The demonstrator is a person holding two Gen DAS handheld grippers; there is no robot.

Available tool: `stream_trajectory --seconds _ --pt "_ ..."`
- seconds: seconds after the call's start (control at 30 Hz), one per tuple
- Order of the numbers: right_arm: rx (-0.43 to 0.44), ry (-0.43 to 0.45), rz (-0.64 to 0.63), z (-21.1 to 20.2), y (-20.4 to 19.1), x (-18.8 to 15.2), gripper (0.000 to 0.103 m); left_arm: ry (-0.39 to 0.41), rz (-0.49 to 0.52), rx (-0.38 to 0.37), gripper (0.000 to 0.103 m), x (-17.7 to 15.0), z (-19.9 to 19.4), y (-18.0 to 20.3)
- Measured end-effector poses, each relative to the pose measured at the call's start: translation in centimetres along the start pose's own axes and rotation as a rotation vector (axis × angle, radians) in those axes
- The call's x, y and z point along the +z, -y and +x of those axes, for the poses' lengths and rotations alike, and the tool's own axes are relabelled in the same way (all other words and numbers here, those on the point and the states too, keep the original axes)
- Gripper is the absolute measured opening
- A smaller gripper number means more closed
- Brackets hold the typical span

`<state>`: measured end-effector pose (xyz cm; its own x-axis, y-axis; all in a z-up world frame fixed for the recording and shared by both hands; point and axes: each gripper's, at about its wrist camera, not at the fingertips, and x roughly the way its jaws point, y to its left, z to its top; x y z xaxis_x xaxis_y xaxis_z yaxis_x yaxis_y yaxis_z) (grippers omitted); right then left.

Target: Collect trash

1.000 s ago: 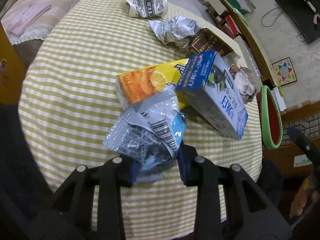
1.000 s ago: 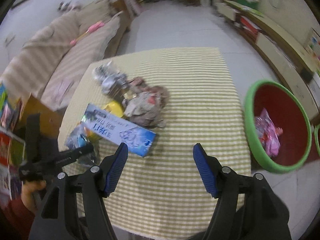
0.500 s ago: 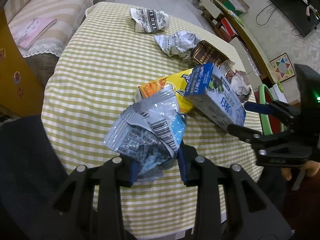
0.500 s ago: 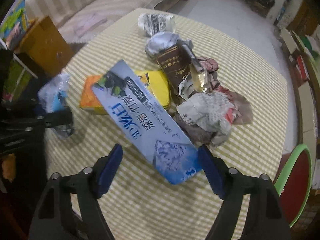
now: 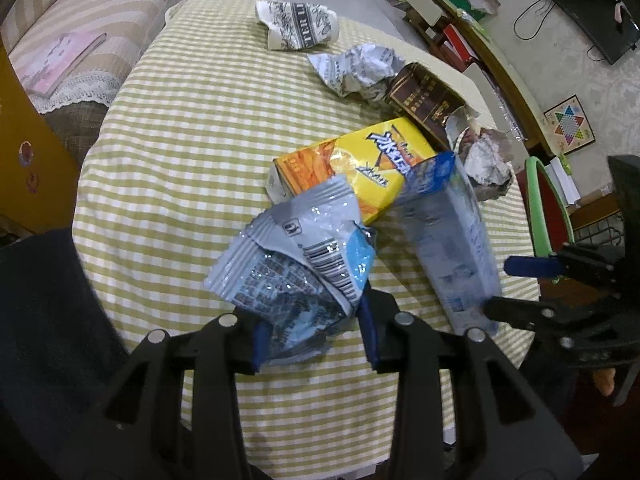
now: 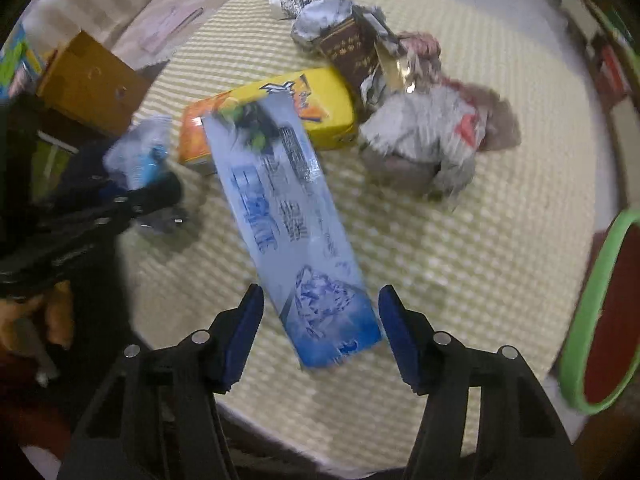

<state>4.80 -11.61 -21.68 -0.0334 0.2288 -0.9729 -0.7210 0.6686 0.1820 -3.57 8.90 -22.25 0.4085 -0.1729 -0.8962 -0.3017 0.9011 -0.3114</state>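
My left gripper (image 5: 314,330) is shut on a crumpled blue and silver snack bag (image 5: 304,260), held above the near edge of the checked table (image 5: 180,140). My right gripper (image 6: 320,328) is open, its blue pads on either side of the near end of a long blue carton (image 6: 288,224); touching cannot be told. In the left wrist view the right gripper (image 5: 516,284) is at that carton (image 5: 452,240). A yellow-orange carton (image 5: 352,172) lies under the blue one. A green-rimmed red bin (image 6: 600,312) stands at the right.
Farther on the table lie a brown box (image 5: 424,100), crumpled paper (image 5: 356,68), a printed wrapper (image 5: 296,28) and a grey crumpled wad (image 6: 424,140). A sofa (image 5: 80,20) is to the left, a yellow cabinet (image 5: 24,160) near left, shelves along the right wall.
My right gripper has swung from the bin side over to the blue carton and closed in around its near end. The left gripper has risen slightly with the snack bag.
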Motion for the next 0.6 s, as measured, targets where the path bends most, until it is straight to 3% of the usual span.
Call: stream_trajectory --seconds 0.1,0.13,0.23,0.43,0.6 --pt "-0.018 0.052 -0.020 -0.9 -0.3 -0.1 0.063 -0.004 -0.011 0.014 0.042 -0.1 0.3 -0.1" --pt "-0.011 0.056 -0.019 -0.9 -0.4 0.0 0.069 -0.003 -0.016 0.019 0.048 -0.1 0.3 -0.3" --pt "-0.012 0.060 -0.036 -0.5 -0.8 0.2 0.070 0.000 -0.045 0.039 0.058 0.0 0.4 -0.9" --pt "-0.028 0.078 -0.077 0.5 -2.3 0.7 0.072 0.016 -0.085 0.048 0.058 0.2 0.2 -2.2" --pt "-0.031 0.103 -0.056 0.4 -2.0 0.8 0.072 0.020 -0.092 0.034 0.043 0.2 0.0 -2.5"
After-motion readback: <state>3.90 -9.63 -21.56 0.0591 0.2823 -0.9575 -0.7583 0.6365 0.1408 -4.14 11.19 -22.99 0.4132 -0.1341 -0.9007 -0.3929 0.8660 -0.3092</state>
